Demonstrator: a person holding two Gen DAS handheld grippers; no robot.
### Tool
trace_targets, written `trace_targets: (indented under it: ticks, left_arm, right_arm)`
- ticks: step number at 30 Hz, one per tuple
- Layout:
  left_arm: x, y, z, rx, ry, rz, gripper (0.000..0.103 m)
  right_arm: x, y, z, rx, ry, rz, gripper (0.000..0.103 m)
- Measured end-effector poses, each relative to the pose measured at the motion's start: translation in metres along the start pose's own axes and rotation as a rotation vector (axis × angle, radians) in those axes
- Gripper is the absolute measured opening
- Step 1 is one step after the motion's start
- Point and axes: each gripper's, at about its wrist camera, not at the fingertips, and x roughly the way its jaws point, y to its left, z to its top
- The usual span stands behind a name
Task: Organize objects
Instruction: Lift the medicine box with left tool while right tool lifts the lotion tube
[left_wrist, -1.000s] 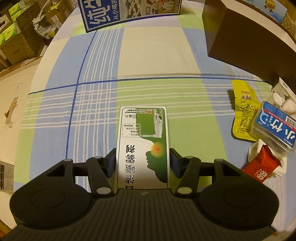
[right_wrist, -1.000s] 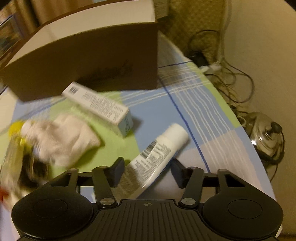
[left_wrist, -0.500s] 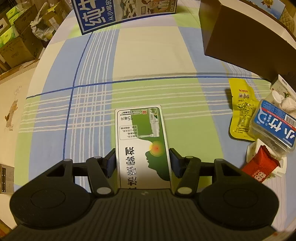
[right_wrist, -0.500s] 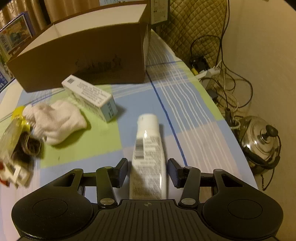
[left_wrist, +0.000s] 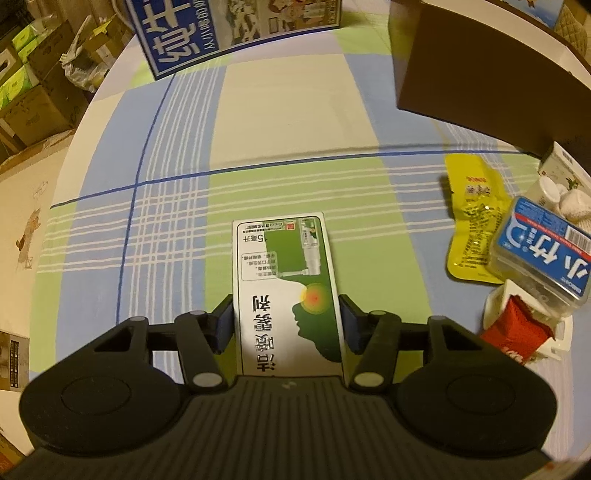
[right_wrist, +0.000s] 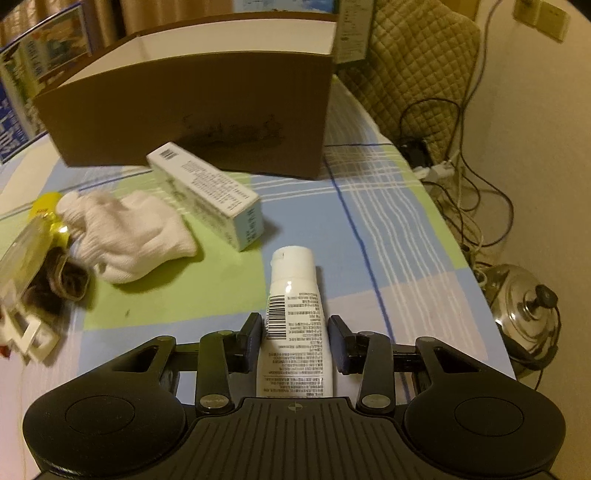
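Both grippers hold packages above the plaid-covered worktop (left_wrist: 288, 122).
Left gripper (left_wrist: 287, 325) jaws pinch a green-and-white box (left_wrist: 286, 288); right gripper (right_wrist: 294, 341) jaws clamp a white tube (right_wrist: 294, 325). Ahead lie a white glove (right_wrist: 129, 236), long carton (right_wrist: 207, 194) and brown cardboard box (right_wrist: 192, 110).

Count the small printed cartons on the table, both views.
2. A green-and-white carton sits in the left gripper; a long white carton lies in front of the brown cardboard box. Clutter could hide more.
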Motion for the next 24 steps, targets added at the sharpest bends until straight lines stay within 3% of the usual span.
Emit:
trace_targets:
  ticks: [15,24]
  left_arm:
    - [-0.019,-0.039,-0.016,0.007,0.010,0.006,0.051]
    - [-0.047,-0.041,-0.018,0.013,-0.029,-0.023,0.051]
  right_arm:
    - [-0.006,-0.010,-0.002,-0.043,0.030,0.122,0.036]
    - [-0.018,-0.014,0.007,0.014,0.031,0.224,0.035]
